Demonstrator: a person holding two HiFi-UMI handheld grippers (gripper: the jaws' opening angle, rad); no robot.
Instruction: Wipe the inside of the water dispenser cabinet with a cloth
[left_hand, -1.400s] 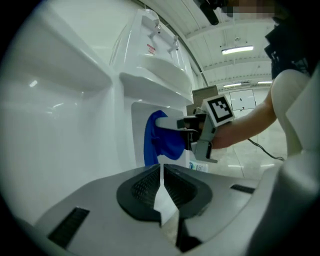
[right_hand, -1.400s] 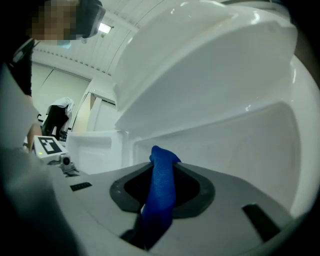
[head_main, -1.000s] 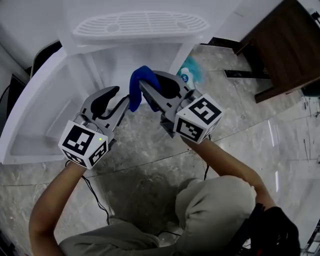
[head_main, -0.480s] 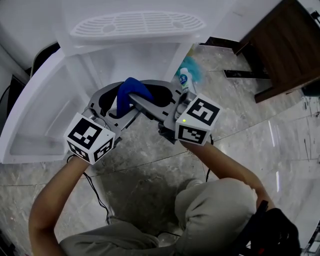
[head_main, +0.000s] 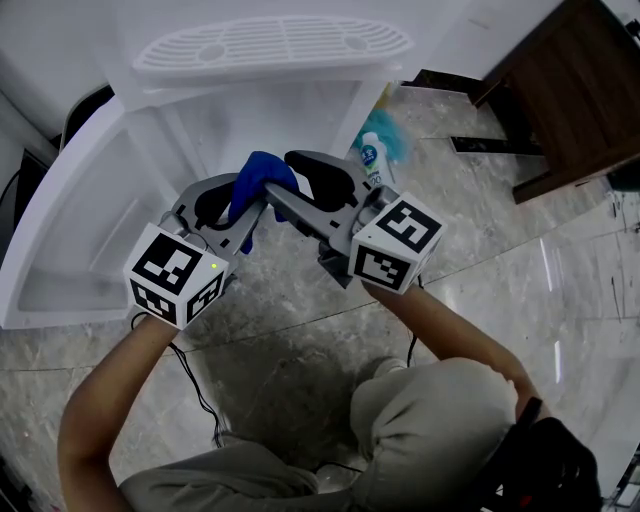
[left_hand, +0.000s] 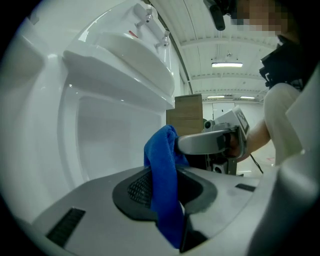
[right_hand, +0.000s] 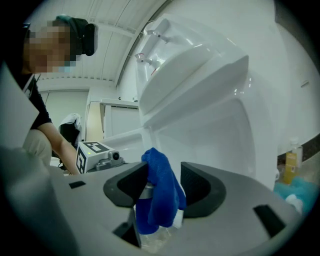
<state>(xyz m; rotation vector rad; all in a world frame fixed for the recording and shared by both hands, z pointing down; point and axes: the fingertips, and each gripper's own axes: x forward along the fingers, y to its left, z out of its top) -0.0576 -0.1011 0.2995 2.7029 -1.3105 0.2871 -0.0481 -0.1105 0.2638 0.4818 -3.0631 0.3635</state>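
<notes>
Faced open white water dispenser cabinet (head_main: 250, 120) across marble floor (head_main: 480, 250), kept left gripper (head_main: 238, 205) jaws closing, pinched on blue cloth (head_main: 258, 175), kept right gripper (head_main: 290, 180) jaws opening, pads apart around same cloth, held cloth just before cabinet opening

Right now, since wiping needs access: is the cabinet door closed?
No, the white door stands swung open to the left of the cabinet interior.
</notes>
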